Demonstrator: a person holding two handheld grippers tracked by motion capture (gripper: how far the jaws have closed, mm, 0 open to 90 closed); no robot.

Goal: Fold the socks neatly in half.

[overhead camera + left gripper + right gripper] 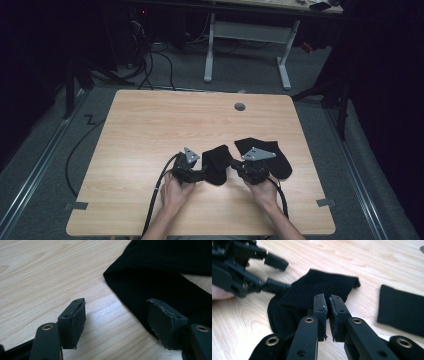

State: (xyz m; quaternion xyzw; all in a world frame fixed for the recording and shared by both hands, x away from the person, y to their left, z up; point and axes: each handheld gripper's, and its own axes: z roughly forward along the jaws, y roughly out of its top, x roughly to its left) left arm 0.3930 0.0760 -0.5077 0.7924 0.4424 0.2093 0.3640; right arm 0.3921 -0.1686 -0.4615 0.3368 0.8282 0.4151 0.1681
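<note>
Black sock (216, 164) lies lengthwise away from the person, cuff (319, 288) lifted.

The sock (317, 288) pinched in your right gripper (328, 303) is black and finely ribbed; beneath it, pale wood-grain table (150, 120).
</note>
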